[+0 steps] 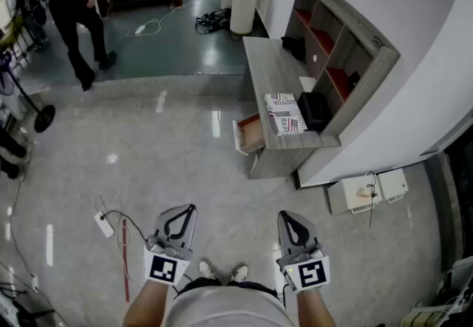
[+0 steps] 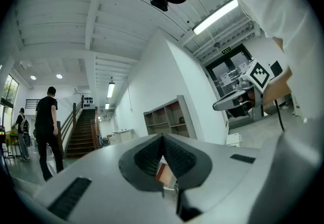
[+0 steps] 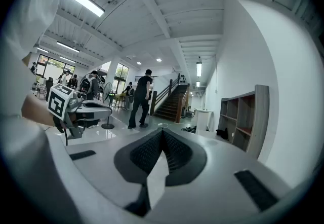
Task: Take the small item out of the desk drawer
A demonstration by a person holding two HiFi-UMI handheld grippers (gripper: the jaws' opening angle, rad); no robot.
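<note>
A grey desk (image 1: 275, 70) stands against the wall ahead, some way off. Its small drawer (image 1: 250, 133) is pulled open at the near left corner and shows a reddish inside; I can make out no item in it. My left gripper (image 1: 190, 209) and right gripper (image 1: 285, 217) are held low in front of me, well short of the desk, both shut with nothing between the pads. In the left gripper view the jaws (image 2: 162, 140) meet, with the drawer's reddish wood seen behind them. The right gripper (image 3: 162, 134) is likewise closed and empty.
On the desk are a shelf unit (image 1: 347, 59), a patterned paper stack (image 1: 284, 113) and a black box (image 1: 314, 109). A person (image 1: 72, 0) walks at the far left. Cables and a plug (image 1: 104, 225) lie on the floor at my left. White boxes (image 1: 368, 189) sit by the wall.
</note>
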